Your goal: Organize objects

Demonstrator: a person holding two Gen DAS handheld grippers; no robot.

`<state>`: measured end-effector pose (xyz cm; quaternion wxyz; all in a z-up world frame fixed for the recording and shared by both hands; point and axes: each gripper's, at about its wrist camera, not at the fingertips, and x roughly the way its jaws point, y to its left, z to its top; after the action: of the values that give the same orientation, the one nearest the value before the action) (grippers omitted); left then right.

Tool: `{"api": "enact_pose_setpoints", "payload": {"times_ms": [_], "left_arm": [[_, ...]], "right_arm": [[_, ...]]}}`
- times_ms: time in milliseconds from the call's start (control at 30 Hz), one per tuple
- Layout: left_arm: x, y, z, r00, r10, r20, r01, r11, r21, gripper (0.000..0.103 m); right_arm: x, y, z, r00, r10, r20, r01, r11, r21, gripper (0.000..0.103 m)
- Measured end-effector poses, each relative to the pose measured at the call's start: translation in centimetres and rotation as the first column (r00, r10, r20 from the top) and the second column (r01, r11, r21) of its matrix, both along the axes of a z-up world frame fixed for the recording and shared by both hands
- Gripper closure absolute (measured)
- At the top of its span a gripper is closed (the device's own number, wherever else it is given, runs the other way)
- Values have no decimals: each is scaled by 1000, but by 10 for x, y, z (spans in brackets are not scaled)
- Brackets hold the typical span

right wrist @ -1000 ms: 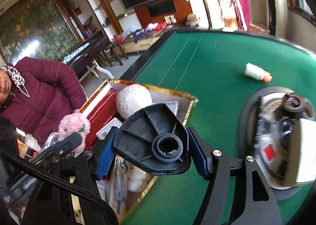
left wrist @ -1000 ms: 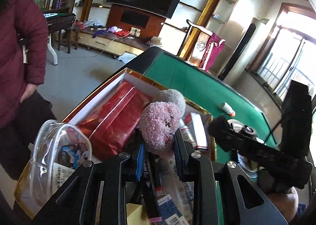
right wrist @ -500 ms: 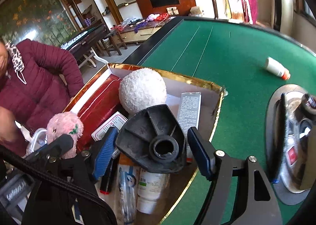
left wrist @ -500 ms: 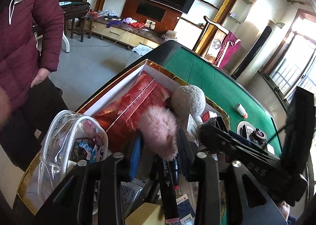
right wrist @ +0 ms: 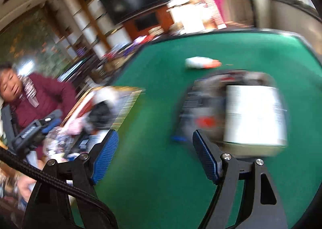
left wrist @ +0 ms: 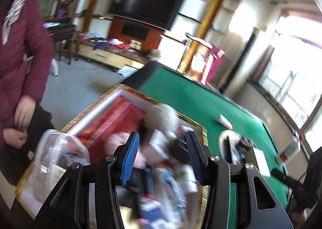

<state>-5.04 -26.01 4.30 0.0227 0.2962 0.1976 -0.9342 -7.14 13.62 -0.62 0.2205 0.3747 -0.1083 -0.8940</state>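
2 grippers work over a green felt table (right wrist: 153, 92), and both views are smeared by motion. The left gripper (left wrist: 162, 154) hangs above a gold-rimmed box (left wrist: 96, 102) at the table's near edge; its blue pads (left wrist: 130, 156) are parting, and nothing is pinched between them — the jumble of packets and tubes below sits in the box, too blurred to name. Inside that box, a red wrapped package (left wrist: 112, 120) lies along the left side, a pale fuzzy ball (left wrist: 163, 116) rests toward the far end, a pink plush ball (left wrist: 118, 140) lies just beside the left pad, and a clear plastic pouch (left wrist: 60, 152) sits at the near left corner. The right gripper (right wrist: 155, 156) is over bare felt to the right of the box, jaws spread wide and empty. Ahead of its right finger sits a round tray (right wrist: 201, 88) holding a white box (right wrist: 253, 114) and some dark small items that cannot be made out. A white bottle with an orange-red cap (right wrist: 201, 62) lies on its side on the felt beyond the tray, well apart from the box. A person in a maroon padded jacket (left wrist: 22, 64) stands at the left of the table, hands held together at the waist.
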Motion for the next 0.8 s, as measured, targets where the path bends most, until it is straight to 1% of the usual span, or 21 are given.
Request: {"api": "enact_pose_setpoints", "payload": {"times_ms": [67,100,167,200,233,267,300,333,467,533,633,733,800], "left_arm": [[-8,31,4,995,-91,28,92,996,-11,60],[-14,47,6,989,-139,46,139,990,-2,60],[-31,85,5,963,-239,120,239,971,22,60],[-41,103,4,945,-287,159,285,958,33,60],[-55,128,2,927,-322,192,324,946,22,60],[-60,141,1,920,-331,209,339,941,0,60],[-70,158,-1,909,-342,239,359,933,-32,60],[-85,177,-5,892,-355,281,385,921,-56,60],[-123,204,-17,871,-336,357,385,920,-72,60],[-136,213,-23,869,-311,385,376,920,-105,60],[-150,216,-32,873,-270,406,354,923,-147,60],[-162,214,-44,870,-242,429,333,931,-150,60],[-166,216,-52,864,-242,442,337,930,-148,60]], "right_arm": [[1,39,-4,996,-89,3,89,996,5,24],[-2,49,-4,993,-114,8,114,993,0,24],[-7,72,-4,985,-169,28,170,984,-48,24],[-10,80,-2,982,-183,40,186,979,-79,24],[-12,86,-1,981,-189,47,193,975,-109,24],[-11,88,0,980,-190,50,195,972,-132,24],[-10,88,1,981,-188,52,193,971,-140,24],[-9,85,2,982,-180,53,186,972,-143,24],[-5,84,7,986,-160,49,166,970,-179,24],[-2,89,5,986,-160,50,166,966,-196,24],[-3,93,4,985,-160,59,169,963,-210,24],[-5,94,3,984,-162,71,174,959,-225,24],[-6,94,2,983,-167,74,179,959,-220,24]]}}
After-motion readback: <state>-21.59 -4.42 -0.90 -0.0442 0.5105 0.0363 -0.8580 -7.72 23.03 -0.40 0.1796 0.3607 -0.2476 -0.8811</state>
